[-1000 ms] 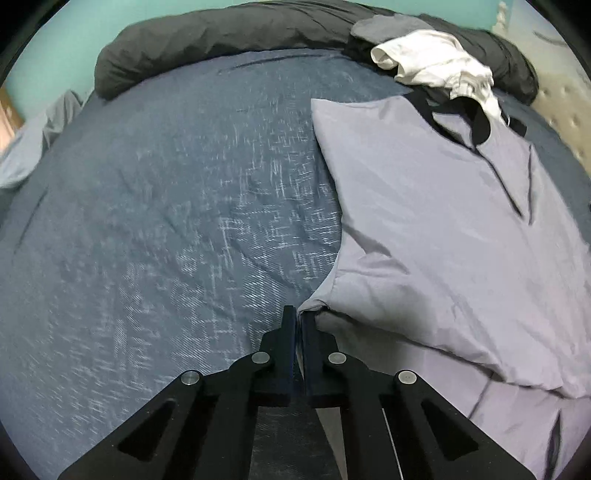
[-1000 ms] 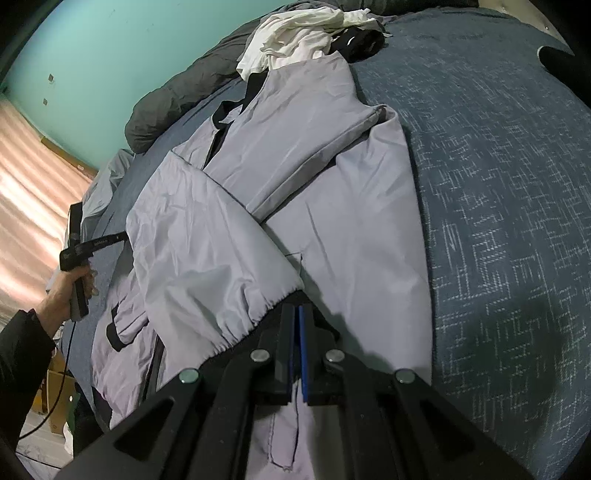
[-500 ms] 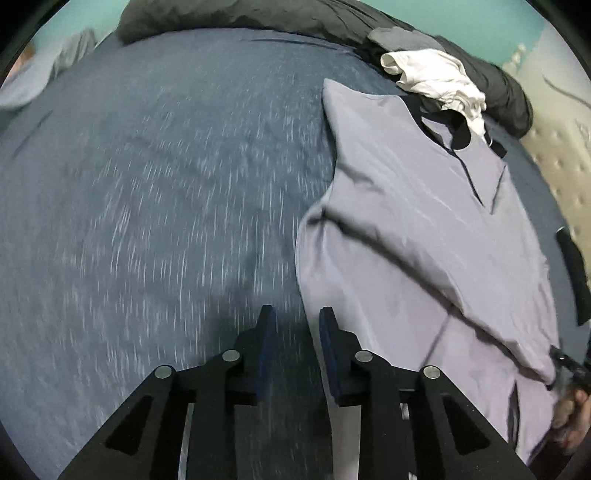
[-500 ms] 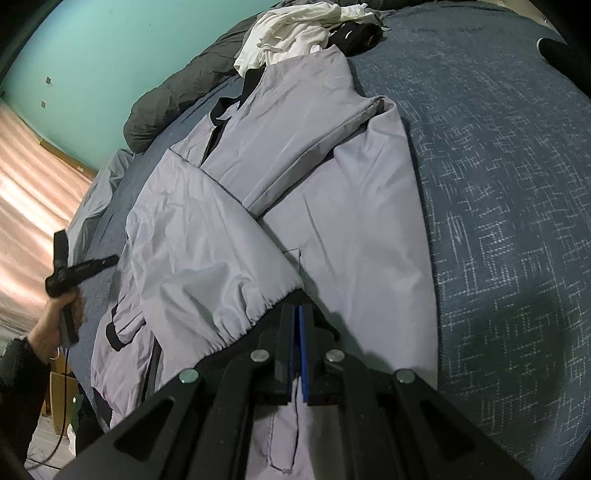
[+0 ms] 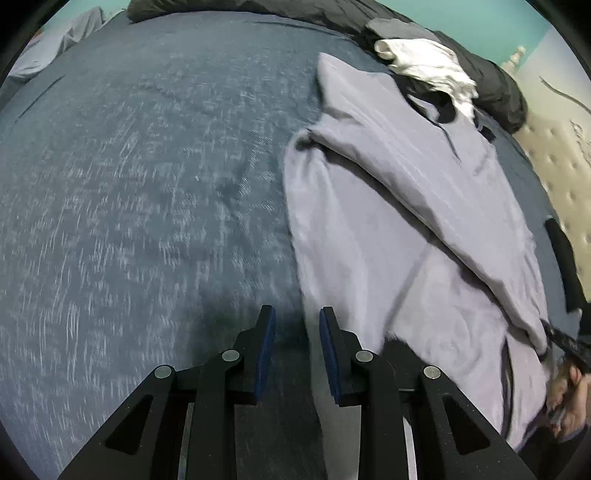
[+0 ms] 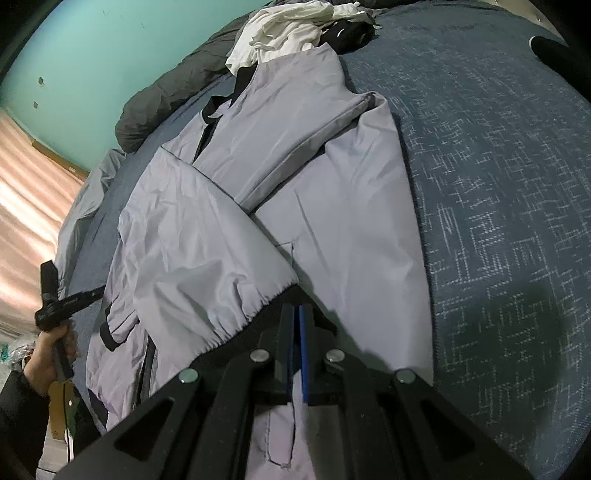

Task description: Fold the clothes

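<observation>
A pale grey jacket [image 5: 388, 229] with black trim lies spread on the blue bedspread [image 5: 147, 184], with both sleeves folded across its body. My left gripper [image 5: 296, 314] is open and holds nothing; the jacket's left edge runs under the gap between its fingers. In the right wrist view, my right gripper [image 6: 297, 312] is shut on the black cuff of the near sleeve [image 6: 207, 266], low over the jacket [image 6: 351, 206]. The left gripper [image 6: 70, 299] shows there too, in a hand at the bed's left edge.
A crumpled white garment [image 6: 291, 29] and a black item lie by the jacket's collar. A dark grey rolled duvet [image 6: 166, 96] runs along the teal wall. The tufted headboard [image 5: 554, 147] is on the right. Bare bedspread [image 6: 498, 184] stretches right of the jacket.
My left gripper has let go of the jacket's corner, opened wide and shifted; that side now lies folded over the jacket. The right gripper has stayed shut on the cuff.
</observation>
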`<state>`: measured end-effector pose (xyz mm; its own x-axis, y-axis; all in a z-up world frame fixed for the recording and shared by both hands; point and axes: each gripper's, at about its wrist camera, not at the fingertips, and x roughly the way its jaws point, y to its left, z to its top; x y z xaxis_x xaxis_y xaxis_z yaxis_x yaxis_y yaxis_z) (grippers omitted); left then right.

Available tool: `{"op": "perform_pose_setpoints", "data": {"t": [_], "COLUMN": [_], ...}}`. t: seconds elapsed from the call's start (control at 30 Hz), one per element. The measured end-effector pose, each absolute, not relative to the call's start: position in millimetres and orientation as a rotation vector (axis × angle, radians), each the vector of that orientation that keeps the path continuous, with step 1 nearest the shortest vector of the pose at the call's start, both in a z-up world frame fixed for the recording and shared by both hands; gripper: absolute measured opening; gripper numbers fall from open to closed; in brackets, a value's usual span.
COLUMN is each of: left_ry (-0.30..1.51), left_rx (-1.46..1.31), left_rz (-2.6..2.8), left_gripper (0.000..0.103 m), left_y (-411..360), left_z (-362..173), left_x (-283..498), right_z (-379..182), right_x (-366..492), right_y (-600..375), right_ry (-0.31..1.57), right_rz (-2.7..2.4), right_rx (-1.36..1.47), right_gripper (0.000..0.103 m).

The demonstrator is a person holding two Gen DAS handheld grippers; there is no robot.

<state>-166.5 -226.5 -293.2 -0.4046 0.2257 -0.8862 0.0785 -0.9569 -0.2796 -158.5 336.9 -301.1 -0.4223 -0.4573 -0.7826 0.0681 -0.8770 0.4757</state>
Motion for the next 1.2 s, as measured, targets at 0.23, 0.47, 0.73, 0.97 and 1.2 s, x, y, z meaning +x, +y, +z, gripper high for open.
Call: {"op": "perform_pose_setpoints", "data": {"t": [0.23, 0.47, 0.73, 0.97, 1.2], "left_ry": [-0.507, -0.586, -0.609, -0.623, -0.573], "left_rx": [-1.719, -1.729, -1.754, -1.763, -1.724], "left_rz": [2.445, 2.388, 2.302, 2.269, 2.266], "left_gripper": [0.040, 0.040, 0.044, 0.042, 0.010], "left_y": [-220, -212, -205, -210, -197], "left_z": [-300, -298, -293, -295, -278], "left_x": [-129, -91, -47, -23, -13], "right_z": [-272, -246, -262, -276, -283], "right_x": [-140, -94, -60, -49, -39], "right_y": [350, 371, 380, 371, 364], "right_ry": [-0.540, -0.483, -0.531, -0.539, -0.528], "right_rz": [-2.360, -2.339, -2.230, -2.189, -2.169], "right_rx": [1.486, 1.538, 1.676, 1.713, 1.732], "right_gripper": [0.029, 0.039, 0.053, 0.053, 0.013]}}
